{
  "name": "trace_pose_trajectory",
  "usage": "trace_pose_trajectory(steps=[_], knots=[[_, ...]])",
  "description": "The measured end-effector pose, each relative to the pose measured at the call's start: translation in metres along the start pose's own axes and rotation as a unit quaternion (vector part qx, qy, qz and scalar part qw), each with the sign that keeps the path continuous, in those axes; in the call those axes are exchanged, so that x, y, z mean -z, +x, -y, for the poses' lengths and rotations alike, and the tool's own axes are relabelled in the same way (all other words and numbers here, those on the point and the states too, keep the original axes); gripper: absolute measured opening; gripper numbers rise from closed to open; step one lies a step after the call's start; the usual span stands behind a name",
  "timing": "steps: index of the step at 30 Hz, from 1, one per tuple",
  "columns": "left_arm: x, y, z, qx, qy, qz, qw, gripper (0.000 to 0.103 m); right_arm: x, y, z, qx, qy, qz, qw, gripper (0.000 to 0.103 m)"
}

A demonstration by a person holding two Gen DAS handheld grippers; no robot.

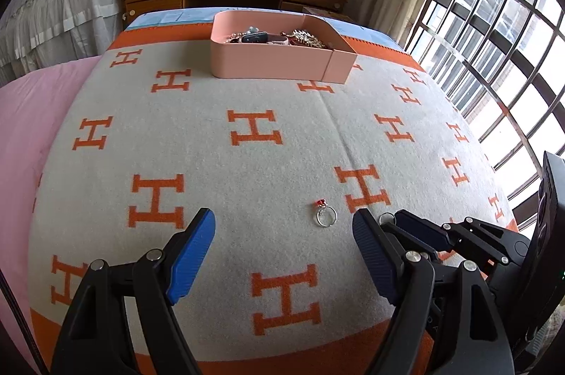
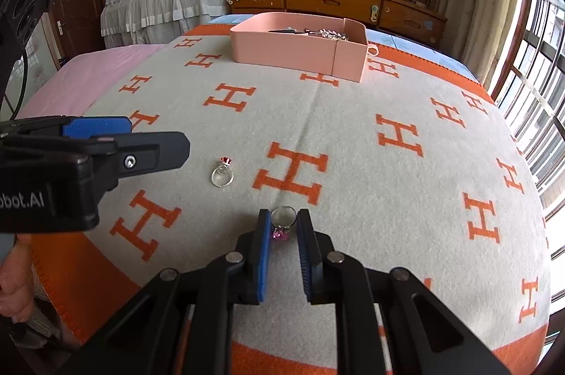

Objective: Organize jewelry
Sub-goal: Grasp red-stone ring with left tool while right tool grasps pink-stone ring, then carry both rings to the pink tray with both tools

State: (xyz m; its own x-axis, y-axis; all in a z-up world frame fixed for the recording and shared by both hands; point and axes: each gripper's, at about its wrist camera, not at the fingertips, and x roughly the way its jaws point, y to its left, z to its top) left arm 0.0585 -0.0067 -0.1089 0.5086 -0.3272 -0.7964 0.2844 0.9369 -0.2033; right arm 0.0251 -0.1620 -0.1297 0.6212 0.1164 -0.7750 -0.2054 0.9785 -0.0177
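A silver ring with a red stone [image 1: 325, 214] lies on the grey and orange blanket [image 1: 247, 85], just ahead of my open left gripper [image 1: 284, 225]; it also shows in the right wrist view [image 2: 222, 174]. My right gripper [image 2: 283, 222] is shut on a silver ring with a pink stone [image 2: 281, 224], low over the blanket. In the left wrist view the right gripper [image 1: 385, 219] sits at the right, its ring band just showing. A pink jewelry box [image 1: 279, 52] holding several pieces stands at the far end; it also shows in the right wrist view [image 2: 300, 52].
A wooden dresser [image 2: 335, 4] stands beyond the bed. A pink sheet [image 1: 31, 128] lies to the left. Barred windows [image 1: 494, 39] run along the right. The left gripper [image 2: 141, 142] reaches in from the left of the right wrist view.
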Motion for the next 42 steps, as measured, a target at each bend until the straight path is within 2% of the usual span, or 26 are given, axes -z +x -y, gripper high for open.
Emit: trace_pose_trajectory(steps=[6,9,11,13,18,23,30,36,42], knots=[[-0.001,0.016,0.018,-0.008,0.015,-0.023,0.9996,0.078,0.003,-0.003,0.021,-0.003,0.022,0.005,1.0,0.015],[-0.003,0.024,0.027,-0.016,0.023,-0.036,0.999,0.066,0.003,-0.003,0.027,-0.009,0.027,0.009,1.0,0.015],[-0.005,0.03,0.032,-0.025,0.027,-0.047,0.9982,0.051,0.003,-0.002,0.031,-0.017,0.027,0.01,0.999,0.015],[-0.005,0.037,0.035,-0.038,0.029,-0.06,0.9971,0.047,0.004,-0.002,0.033,-0.024,0.027,0.011,0.999,0.015],[-0.006,0.042,0.045,-0.072,0.047,-0.063,0.9943,0.043,0.006,-0.002,0.042,-0.046,0.03,0.018,0.998,0.015],[-0.009,0.041,0.051,-0.071,0.045,-0.065,0.9944,0.014,0.008,-0.003,0.05,-0.075,0.04,0.022,0.996,0.015],[-0.007,0.037,0.042,-0.049,0.012,-0.055,0.9972,0.014,0.009,-0.006,0.052,-0.097,0.038,0.031,0.994,0.015],[-0.011,0.023,0.042,-0.054,0.012,-0.031,0.998,0.014,0.008,-0.008,0.054,-0.095,0.041,0.035,0.994,0.015],[-0.028,0.012,0.039,-0.055,0.003,-0.014,0.9984,0.014,-0.001,-0.015,0.053,-0.095,0.036,0.041,0.994,0.015]])
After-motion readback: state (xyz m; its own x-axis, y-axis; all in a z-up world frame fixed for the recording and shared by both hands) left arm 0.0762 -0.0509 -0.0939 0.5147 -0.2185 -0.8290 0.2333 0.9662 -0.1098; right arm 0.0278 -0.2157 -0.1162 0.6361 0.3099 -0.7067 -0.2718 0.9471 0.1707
